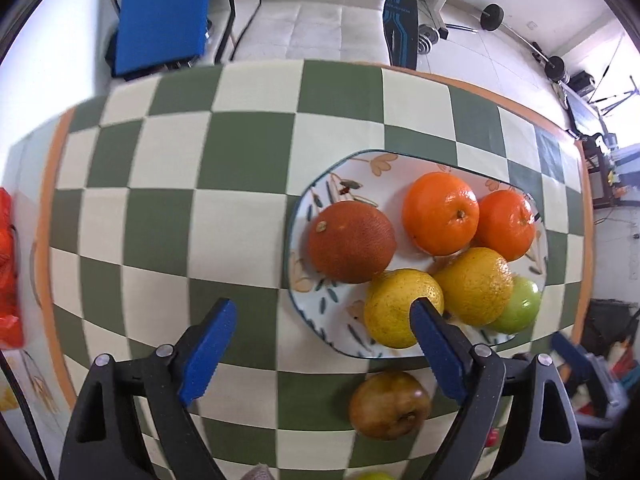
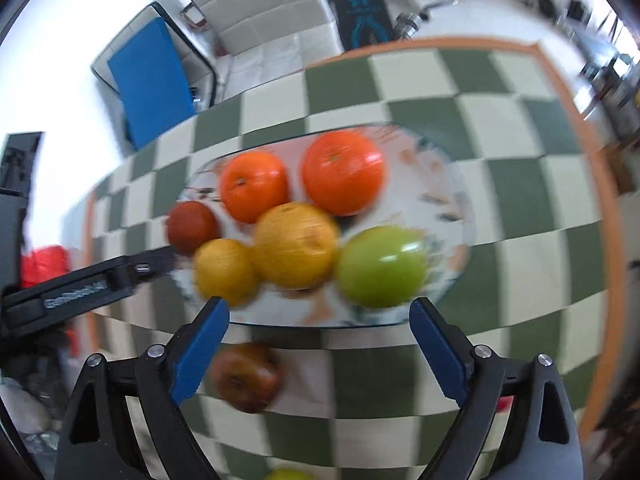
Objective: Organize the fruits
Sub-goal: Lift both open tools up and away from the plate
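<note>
Both grippers are hovering with jaws spread wide and holding nothing: the left gripper (image 1: 322, 344) over the checkered tabletop (image 1: 160, 200), the right gripper (image 2: 320, 340) over the near rim of the floral plate (image 2: 452, 184). Lying loose on the tabletop just near of the plate is a brownish apple (image 2: 245, 382), sitting close beside the right gripper's left jaw and, in the left wrist view, between that gripper's jaws toward the right one (image 1: 389, 404). The right gripper is judged the nearer. The apple is roundish, so no long axis is guiding the approach. On the plate are resting a green apple (image 2: 382, 266), two yellow citrus, two oranges and a dark red orange (image 1: 351, 242). Only the sharper left view is showing another greenish fruit's (image 2: 288, 474) neighbour edge clearly; the right view is blurring with motion.
</note>
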`<action>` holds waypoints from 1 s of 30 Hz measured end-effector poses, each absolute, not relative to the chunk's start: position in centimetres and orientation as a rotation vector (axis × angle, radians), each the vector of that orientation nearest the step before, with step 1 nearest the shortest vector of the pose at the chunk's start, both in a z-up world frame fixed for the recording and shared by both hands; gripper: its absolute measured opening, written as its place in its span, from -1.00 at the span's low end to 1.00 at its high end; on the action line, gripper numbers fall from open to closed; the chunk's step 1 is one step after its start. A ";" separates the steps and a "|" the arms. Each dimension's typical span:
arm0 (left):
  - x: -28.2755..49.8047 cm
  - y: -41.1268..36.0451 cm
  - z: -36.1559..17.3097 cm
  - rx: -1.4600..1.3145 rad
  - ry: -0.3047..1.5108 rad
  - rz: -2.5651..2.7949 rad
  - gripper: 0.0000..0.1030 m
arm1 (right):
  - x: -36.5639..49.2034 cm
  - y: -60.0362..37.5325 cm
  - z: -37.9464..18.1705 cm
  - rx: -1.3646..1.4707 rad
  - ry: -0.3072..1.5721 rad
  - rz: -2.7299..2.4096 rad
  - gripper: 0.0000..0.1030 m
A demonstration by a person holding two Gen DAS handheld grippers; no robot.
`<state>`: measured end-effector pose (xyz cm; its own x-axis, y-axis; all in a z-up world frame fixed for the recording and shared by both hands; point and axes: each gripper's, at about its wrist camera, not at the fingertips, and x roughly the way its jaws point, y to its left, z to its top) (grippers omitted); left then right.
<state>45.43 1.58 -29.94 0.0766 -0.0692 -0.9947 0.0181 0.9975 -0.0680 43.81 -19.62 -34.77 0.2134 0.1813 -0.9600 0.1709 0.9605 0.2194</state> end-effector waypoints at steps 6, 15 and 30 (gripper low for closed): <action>42.6 1.7 -28.4 0.043 1.408 -0.021 0.72 | 42.1 -21.0 -33.0 0.179 1.322 -0.074 0.87; 38.7 1.1 -24.0 0.050 1.297 -0.019 0.72 | 39.6 -20.9 -28.7 0.146 1.245 -0.079 0.87; 30.7 0.1 -16.1 0.057 1.114 -0.056 0.72 | 31.7 -20.1 -21.4 0.122 1.114 -0.066 0.87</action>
